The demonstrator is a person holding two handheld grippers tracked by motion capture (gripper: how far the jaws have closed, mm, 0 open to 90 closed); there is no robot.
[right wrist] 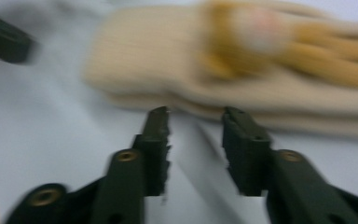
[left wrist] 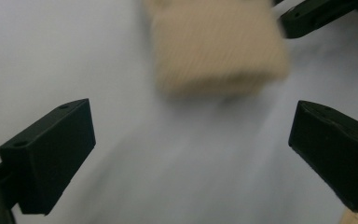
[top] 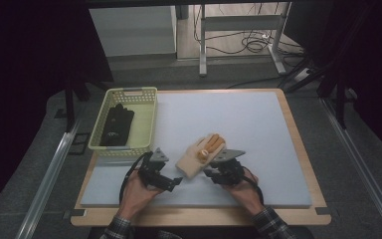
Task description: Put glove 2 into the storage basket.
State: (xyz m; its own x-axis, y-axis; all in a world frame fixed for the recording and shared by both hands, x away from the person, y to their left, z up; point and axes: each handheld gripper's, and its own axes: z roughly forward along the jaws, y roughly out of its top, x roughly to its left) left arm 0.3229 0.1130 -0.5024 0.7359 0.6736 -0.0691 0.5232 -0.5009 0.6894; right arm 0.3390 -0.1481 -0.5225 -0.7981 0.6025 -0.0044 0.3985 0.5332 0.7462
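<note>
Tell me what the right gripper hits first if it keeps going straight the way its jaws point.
Most likely the beige gloves: in the right gripper view the right gripper has open jaws aimed at their near edge, with nothing between. The tips look just short of it, though blur makes the gap hard to judge.

From my high view I look forward and down over the whole counter (top: 258, 124), with both hands entering from the bottom edge. Each gripper view sits low, just above the pad, looking along its own jaws. Both share the beige glove (left wrist: 216, 44) at close range, from opposite sides.
</note>
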